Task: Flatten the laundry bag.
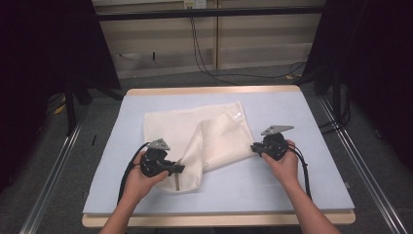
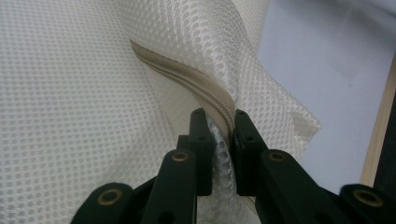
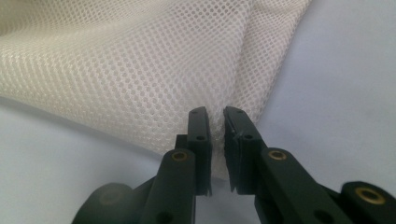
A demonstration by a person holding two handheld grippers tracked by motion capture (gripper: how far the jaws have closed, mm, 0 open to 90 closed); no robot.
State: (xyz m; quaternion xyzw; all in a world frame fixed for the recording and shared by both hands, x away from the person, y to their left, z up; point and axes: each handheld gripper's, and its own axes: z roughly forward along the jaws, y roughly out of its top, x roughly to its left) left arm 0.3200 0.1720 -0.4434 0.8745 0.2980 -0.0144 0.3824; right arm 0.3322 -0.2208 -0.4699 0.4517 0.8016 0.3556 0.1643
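Here the mesh bag lies on the pad between both grippers, the left gripper pinching its zipper edge, the right gripper clamping the opposite corner.

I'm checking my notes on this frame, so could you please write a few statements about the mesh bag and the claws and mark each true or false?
1. The left claw is clamped on the mesh bag at its zipper. True.
2. The right claw hangs free above the table. False: it pinches the bag's edge.
3. The bag lies on a light blue mat. True.
4. The bag is black. False: it is cream white.
5. The bag lies perfectly flat. False: part of it is folded over.
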